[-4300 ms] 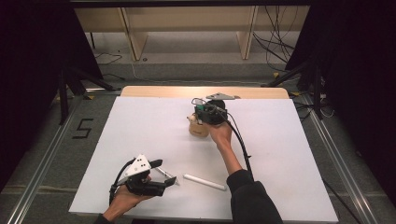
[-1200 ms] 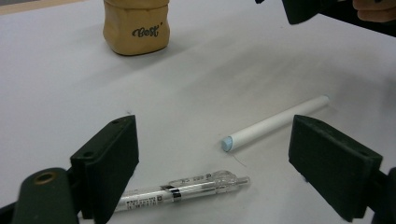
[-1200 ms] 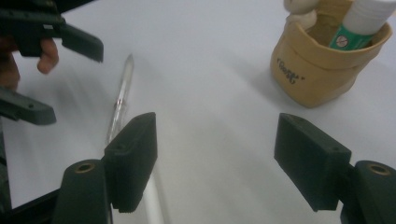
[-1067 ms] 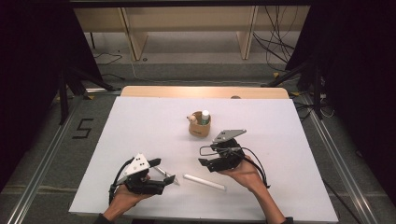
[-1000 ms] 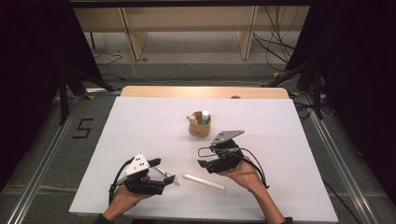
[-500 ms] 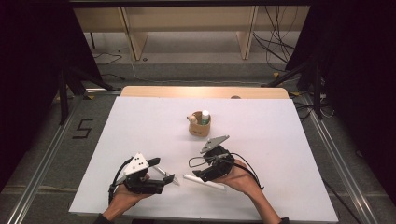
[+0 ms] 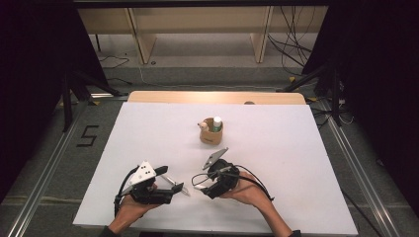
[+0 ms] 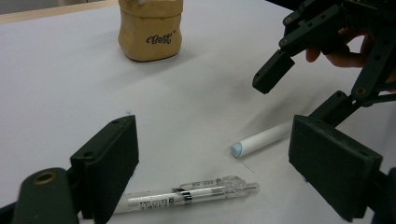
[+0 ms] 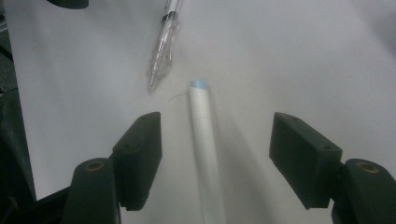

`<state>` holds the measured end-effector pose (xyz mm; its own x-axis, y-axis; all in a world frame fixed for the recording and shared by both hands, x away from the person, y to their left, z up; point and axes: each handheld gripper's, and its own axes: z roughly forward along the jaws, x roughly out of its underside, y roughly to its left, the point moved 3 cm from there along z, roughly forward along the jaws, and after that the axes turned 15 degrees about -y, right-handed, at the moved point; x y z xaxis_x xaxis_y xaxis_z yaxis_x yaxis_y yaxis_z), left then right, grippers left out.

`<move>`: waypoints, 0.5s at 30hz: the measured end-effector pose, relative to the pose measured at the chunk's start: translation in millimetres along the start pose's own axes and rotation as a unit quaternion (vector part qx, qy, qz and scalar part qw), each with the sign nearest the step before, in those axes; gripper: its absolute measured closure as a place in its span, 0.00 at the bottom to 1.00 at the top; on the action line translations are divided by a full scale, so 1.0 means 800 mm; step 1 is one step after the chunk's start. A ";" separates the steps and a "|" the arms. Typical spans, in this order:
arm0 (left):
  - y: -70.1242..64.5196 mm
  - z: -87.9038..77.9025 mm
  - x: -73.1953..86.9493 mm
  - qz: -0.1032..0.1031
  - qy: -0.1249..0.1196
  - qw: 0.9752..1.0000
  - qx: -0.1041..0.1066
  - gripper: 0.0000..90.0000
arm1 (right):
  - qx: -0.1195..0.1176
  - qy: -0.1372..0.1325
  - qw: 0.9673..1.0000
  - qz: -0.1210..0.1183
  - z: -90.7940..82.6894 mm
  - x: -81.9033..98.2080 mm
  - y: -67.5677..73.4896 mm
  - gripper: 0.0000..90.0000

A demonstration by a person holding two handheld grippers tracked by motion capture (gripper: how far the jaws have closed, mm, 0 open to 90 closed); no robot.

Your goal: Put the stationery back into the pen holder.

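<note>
White marker (pale blue tip) flat on table

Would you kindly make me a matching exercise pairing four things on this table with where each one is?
1. white marker
2. clear pen
3. tan cup
4. left gripper

a. near the table's middle, holding two items
b. lying between the right gripper's open jaws
c. lying before the left gripper's jaws
d. open, in the hand at lower left

Pairs: 1-b, 2-c, 3-a, 4-d
</note>
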<state>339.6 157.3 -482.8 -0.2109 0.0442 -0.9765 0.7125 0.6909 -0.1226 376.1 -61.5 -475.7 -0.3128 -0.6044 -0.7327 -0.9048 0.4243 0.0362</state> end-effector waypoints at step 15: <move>0.003 -0.001 -0.001 -0.001 -0.004 1.000 -0.008 0.17 | -0.004 0.037 0.999 -0.014 0.016 0.003 0.003 0.54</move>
<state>340.7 159.4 -482.3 -0.2070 0.0360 -0.9777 0.7005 0.7030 -0.1224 377.0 -53.2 -486.0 -0.3074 -0.6639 -0.6817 -0.9157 0.4011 0.0222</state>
